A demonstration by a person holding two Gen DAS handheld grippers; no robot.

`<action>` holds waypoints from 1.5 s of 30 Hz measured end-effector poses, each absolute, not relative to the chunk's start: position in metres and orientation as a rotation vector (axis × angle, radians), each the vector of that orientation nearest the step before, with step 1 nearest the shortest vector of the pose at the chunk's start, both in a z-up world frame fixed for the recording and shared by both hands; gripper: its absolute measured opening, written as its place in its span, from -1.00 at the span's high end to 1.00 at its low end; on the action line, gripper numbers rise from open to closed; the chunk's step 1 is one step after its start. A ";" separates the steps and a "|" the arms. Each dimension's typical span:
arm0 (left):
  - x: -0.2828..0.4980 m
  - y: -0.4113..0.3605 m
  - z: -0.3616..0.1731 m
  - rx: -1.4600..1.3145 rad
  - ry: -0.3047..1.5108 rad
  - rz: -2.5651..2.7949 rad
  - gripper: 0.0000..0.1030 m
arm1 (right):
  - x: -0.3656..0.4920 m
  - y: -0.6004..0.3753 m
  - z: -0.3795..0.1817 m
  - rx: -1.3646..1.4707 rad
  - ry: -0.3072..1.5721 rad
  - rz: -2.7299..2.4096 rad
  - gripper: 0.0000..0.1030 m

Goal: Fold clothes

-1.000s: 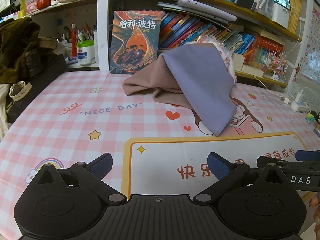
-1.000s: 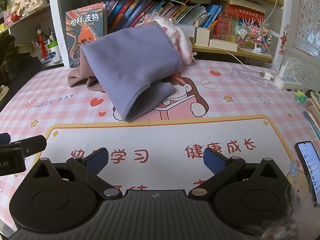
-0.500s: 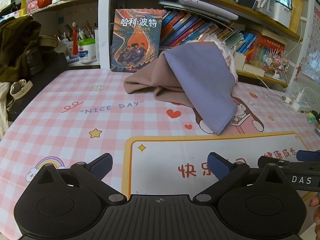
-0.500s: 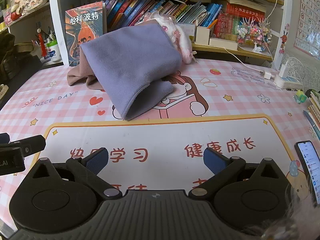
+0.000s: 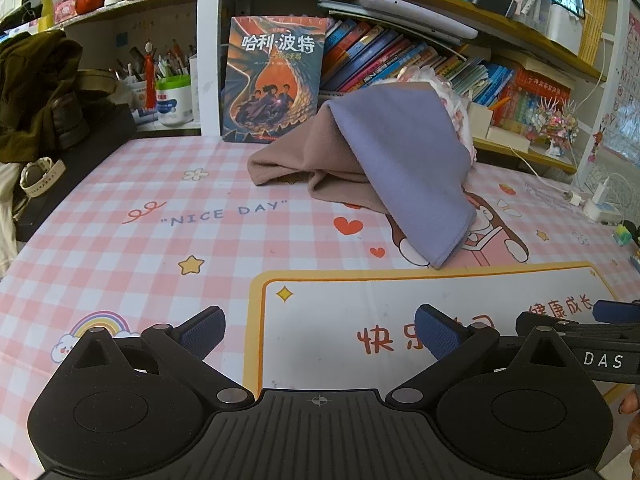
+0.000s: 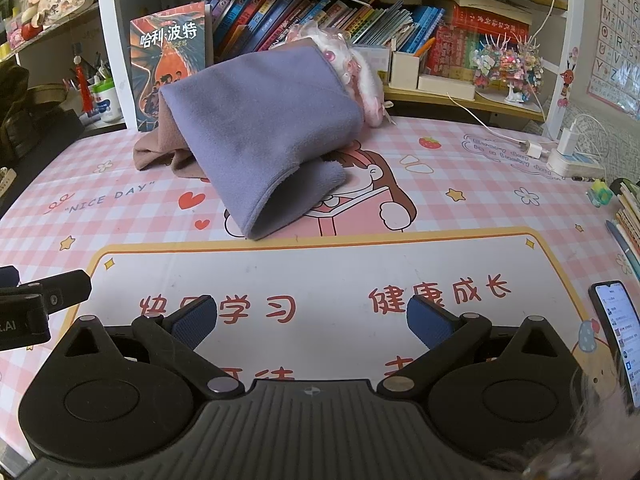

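Observation:
A purple cloth (image 5: 408, 160) lies draped over a brown cloth (image 5: 304, 156) and a pink plush toy (image 5: 452, 100) at the back of the table. It also shows in the right wrist view (image 6: 260, 128), with the brown cloth (image 6: 160, 148) to its left. My left gripper (image 5: 320, 330) is open and empty, low over the white panel of the mat, well short of the cloths. My right gripper (image 6: 312, 320) is open and empty, beside the left one, also short of the cloths.
A pink checked mat (image 5: 120, 220) covers the table. A bookshelf with a standing book (image 5: 276, 80) runs along the back. A phone (image 6: 618, 328) lies at the right edge. A charger and cable (image 6: 568, 148) sit back right. A dark bag (image 5: 36, 92) is at the left.
Both grippers have drifted slightly; the cloths sit a touch lower in the left view. Nothing was grasped or released.

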State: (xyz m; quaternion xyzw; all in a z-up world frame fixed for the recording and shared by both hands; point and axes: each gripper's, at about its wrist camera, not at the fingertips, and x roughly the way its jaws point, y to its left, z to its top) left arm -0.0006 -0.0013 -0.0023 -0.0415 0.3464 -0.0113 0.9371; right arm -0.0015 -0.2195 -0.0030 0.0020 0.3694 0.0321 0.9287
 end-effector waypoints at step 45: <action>0.003 0.002 -0.003 -0.084 0.711 -0.021 -0.98 | 0.002 -0.215 -0.006 -0.003 0.768 0.067 -0.99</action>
